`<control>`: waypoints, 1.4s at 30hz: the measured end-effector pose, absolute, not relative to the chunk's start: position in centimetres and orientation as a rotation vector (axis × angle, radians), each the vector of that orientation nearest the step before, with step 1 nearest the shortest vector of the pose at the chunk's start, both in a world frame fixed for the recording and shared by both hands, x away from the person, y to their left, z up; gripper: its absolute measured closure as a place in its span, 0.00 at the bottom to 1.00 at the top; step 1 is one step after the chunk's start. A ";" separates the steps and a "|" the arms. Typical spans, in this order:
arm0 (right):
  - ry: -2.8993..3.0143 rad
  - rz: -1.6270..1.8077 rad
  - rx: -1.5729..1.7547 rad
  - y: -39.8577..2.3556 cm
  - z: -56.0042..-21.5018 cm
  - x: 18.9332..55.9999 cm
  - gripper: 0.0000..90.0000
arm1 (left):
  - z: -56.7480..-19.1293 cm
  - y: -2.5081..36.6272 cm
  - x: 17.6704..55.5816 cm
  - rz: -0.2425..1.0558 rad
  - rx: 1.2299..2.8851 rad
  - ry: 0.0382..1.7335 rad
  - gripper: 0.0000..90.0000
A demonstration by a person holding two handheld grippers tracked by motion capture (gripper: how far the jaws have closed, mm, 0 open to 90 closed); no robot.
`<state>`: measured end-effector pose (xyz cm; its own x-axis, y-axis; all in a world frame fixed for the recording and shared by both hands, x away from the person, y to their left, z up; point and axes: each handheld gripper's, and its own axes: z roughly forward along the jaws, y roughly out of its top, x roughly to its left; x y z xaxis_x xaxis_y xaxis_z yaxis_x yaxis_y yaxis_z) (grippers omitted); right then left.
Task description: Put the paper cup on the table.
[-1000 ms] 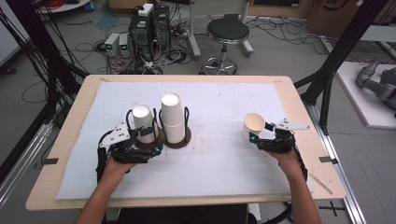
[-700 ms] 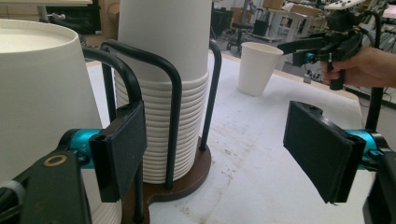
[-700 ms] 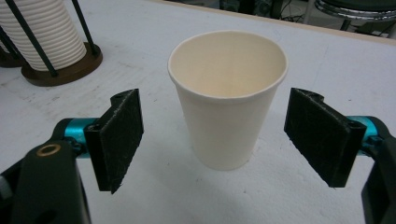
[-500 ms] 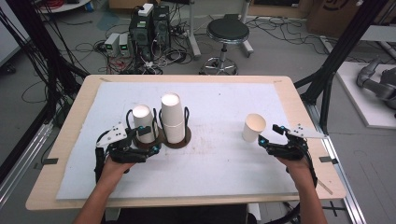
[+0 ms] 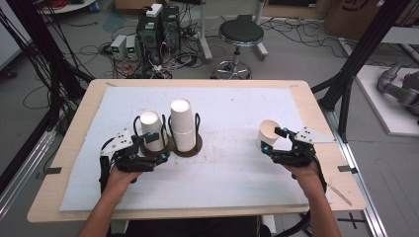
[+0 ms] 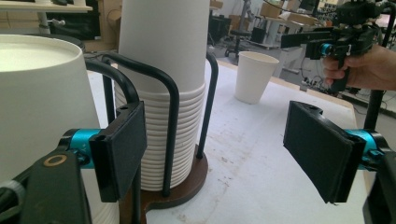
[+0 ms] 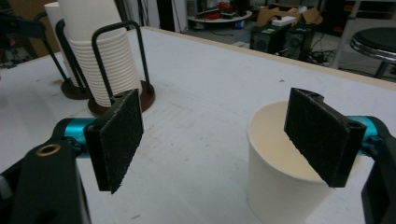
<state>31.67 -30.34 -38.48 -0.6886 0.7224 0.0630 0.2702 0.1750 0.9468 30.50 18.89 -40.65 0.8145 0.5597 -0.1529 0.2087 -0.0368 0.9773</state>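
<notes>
A dark round holder (image 5: 196, 146) with black wire loops carries two stacks of white paper cups, a short one (image 5: 151, 129) and a taller one (image 5: 182, 123). My left gripper (image 5: 155, 148) stands open against the holder's near side. In the left gripper view its pads (image 6: 119, 149) flank a wire loop and the tall stack (image 6: 163, 70) without pressing. One white cup (image 5: 267, 131) stands upright at the right. My right gripper (image 5: 272, 139) hovers open just above it. In the right gripper view one pad (image 7: 322, 140) hangs over the mouth of the cup (image 7: 275, 186).
A white mat (image 5: 232, 168) covers the wooden table (image 5: 316, 106). Black frame posts (image 5: 346, 89) rise at the right edge. A stool (image 5: 242, 34), computer boxes and cables lie on the floor beyond the far edge.
The right gripper has drawn back a little from the single cup and risen, then come over its rim. The cup stays put. The left gripper and both stacks have not moved.
</notes>
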 end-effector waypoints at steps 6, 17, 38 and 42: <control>2.095 1.550 0.887 -29.2 -38.3 31.7 0.22 | -40.5 18.8 30.4 0.319 1.604 0.619 0.24; 2.115 1.542 0.865 -28.6 -38.4 31.6 0.22 | -40.4 18.8 30.3 0.312 1.604 0.616 0.24; 2.108 1.539 0.897 -28.7 -38.5 31.2 0.22 | -40.2 18.8 29.9 0.317 1.598 0.611 0.24; 2.108 1.540 0.895 -28.8 -38.5 31.3 0.23 | -40.2 18.7 30.0 0.316 1.600 0.612 0.24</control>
